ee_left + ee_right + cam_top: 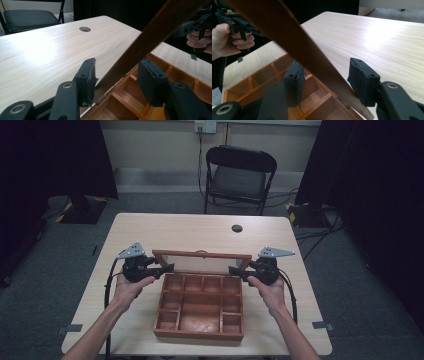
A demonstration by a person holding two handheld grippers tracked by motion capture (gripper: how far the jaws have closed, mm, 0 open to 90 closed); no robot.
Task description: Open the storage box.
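A wooden box (197,334) with several compartments sits on the table near its front edge. Its hinged lid (200,254) stands raised at the back, tilted. My left gripper (167,268) is at the lid's left end and my right gripper (234,270) at its right end. In the left gripper view the lid's edge (150,37) runs slantwise between the spread jaws of the left gripper (117,77), above the compartments (130,100). In the right gripper view the lid (294,40) likewise crosses between the jaws of the right gripper (327,82). Both stand open around the lid.
The pale wooden table (175,230) has a round cable hole (237,228) at the back. A black folding chair (240,175) stands behind it. Dark curtains hang on both sides. The opposite hand (200,37) (229,40) appears in each gripper view.
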